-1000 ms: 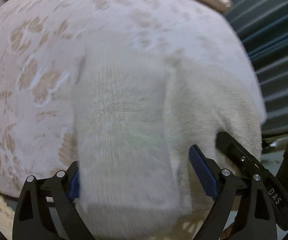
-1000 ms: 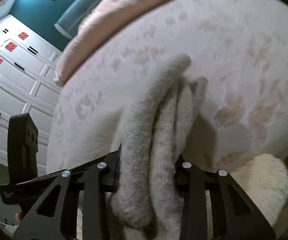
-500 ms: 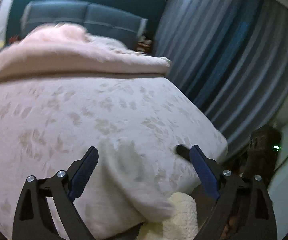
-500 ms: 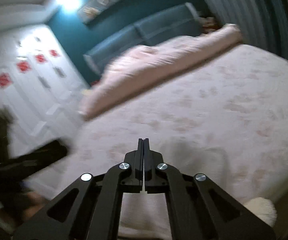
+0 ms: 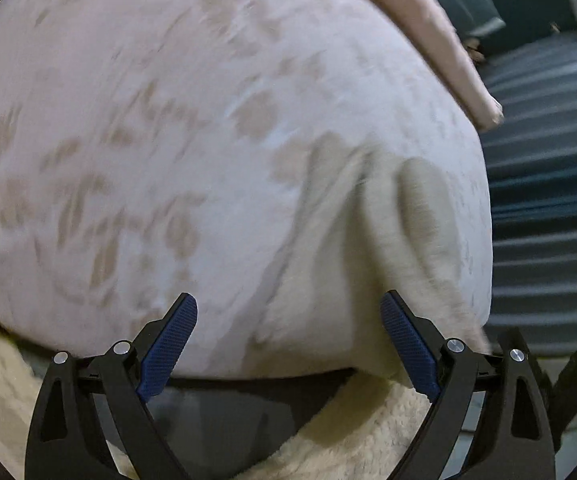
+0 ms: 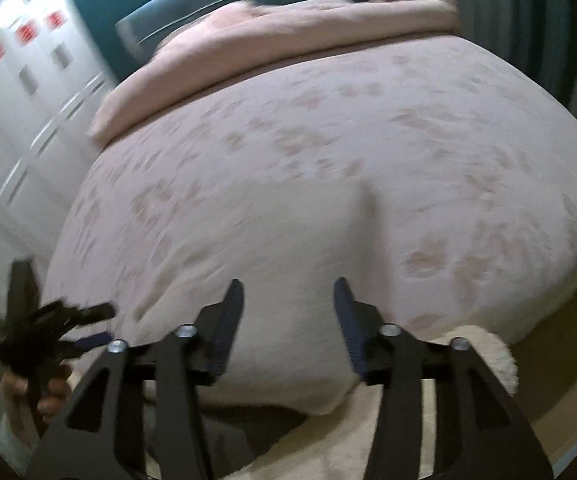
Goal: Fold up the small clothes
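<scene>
Right wrist view: we see the right gripper [image 6: 288, 312] opening empty, its cream garment [image 5: 368, 240] released; the left gripper [image 5: 288, 340] gapes, refolding needed.

You've got a soft matt cloth bedspread [image 5: 168, 160] under you, a fuzzy cream knit garment [image 5: 388, 240] at its right edge, a shaggy rug [image 5: 348, 440] below, and matt black plastic fingers [image 5: 420, 344] with ribbed blue pads and shiny metal pins.

Cream garment [image 5: 372, 248] released, apparently on bed [image 5: 168, 160]
</scene>
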Motion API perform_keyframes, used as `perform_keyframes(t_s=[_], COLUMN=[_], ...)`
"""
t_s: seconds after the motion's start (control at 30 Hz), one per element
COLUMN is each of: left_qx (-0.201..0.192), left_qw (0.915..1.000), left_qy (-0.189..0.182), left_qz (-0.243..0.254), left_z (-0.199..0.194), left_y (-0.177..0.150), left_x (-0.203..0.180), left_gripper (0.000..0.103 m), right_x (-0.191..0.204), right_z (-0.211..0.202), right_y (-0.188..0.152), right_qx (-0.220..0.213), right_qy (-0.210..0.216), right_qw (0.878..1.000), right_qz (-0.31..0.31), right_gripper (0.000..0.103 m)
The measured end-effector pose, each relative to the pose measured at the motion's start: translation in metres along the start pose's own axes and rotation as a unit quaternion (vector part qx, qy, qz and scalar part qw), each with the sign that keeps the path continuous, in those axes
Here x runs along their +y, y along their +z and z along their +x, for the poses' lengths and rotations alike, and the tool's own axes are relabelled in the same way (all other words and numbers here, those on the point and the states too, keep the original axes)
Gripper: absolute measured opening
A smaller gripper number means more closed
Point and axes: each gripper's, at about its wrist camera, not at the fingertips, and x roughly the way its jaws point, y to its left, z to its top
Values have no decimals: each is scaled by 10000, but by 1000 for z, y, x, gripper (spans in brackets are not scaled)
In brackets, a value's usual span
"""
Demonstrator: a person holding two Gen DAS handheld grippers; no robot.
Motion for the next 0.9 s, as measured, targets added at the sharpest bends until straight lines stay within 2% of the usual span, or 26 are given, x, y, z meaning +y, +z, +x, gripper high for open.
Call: perform_keyframes(t_s=[0.07,0.17,0.23,0.27,0.3,0.33,0.43,0.47,0.57,0.63,0.67,0.7,0.73,0.77,0.8,0.83,0.9], left_qx=[99,311,579,598,447,417,476,518,783,943,978,1018,1048,1068,1067,1065,932], left_qw=[9998,9986,9968,9962,9968,9971,9966,9954,9844,9783,9763,9743,9720,9679,9645,9605,9560], left_qy=[-126,-393,-480,-517,-501,-474,-592,-749,-1447,-1671,-1747,-1829,-1935,-2131,-2295,-2474,-2733], left_qz=[-124,-137,-258,-379,-432,-432,-312,-302,-621,-778,-817,-829,-828,-801,-759,-699,-527], left_z=[9,33,57,63,62,63,66,64,69,78,79,80,79,77,70,65,47], left_y=[-7,-14,-15,-16,-16,-16,-12,-11,-11,-9,-8,-8,-5,-3,-8,-6,2], left_x=[10,12,14,16,15,11,-2,-5,-4,-3,-3,-4,-5,-9,-8,-11,-20], left_gripper=[90,91,90,91,92,97,97,97,97,97,97,97,97,91,82,78,62], right_x=[21,59,73,78,82,84,95,98,109,114,115,114,111,105,101,95,91], right_z=[3,10,17,22,26,31,34,30,18,25,35,41,50,60,65,69,64], right_y=[-10,-28,-39,-44,-46,-47,-48,-50,-62,-68,-68,-66,-61,-52,-44,-33,-11], right_qx=[42,150,216,245,272,298,388,394,277,208,174,167,166,243,302,388,387], right_qy=[237,396,203,127,74,43,2,57,125,-120,-425,-530,-585,-652,-699,-582,-91], right_qw=[9992,9942,9903,9881,9868,9861,9801,9779,9682,9612,9582,9584,9618,9671,9716,9795,9905], right_qz=[-306,-987,-1356,-1511,-1594,-1636,-1945,-2053,-2483,-2747,-2822,-2801,-2668,-2446,-2240,-1890,-1314], right_gripper=[66,72,75,75,75,75,76,79,89,89,88,86,72,50,35,22,18])
